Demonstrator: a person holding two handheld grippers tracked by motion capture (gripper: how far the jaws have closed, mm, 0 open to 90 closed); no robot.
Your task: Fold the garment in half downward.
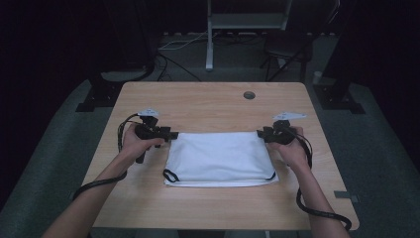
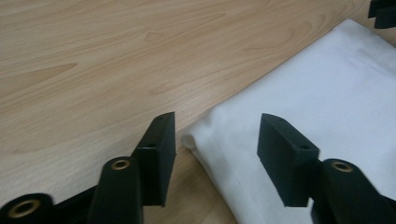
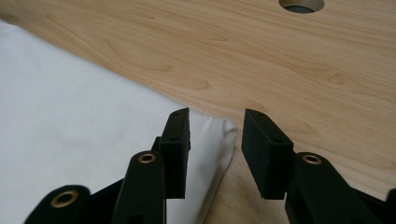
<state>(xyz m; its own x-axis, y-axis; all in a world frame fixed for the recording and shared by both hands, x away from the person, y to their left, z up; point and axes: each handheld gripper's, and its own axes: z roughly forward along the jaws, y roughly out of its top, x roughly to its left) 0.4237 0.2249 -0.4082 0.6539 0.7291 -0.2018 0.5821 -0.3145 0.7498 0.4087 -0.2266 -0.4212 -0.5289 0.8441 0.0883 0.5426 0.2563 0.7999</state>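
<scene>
We see a white cloth bag (image 1: 220,158) with black cord loops lying flat and smooth at the middle of the bench (image 1: 208,101), our left gripper (image 2: 215,140) and right gripper (image 3: 215,140) each parted at a far corner, pads clear of the fabric, holding nothing.

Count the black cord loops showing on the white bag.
2. One black cord loop lies at the near left corner of the white bag; the other at its near right corner. More cord may be hidden under the fabric.
</scene>
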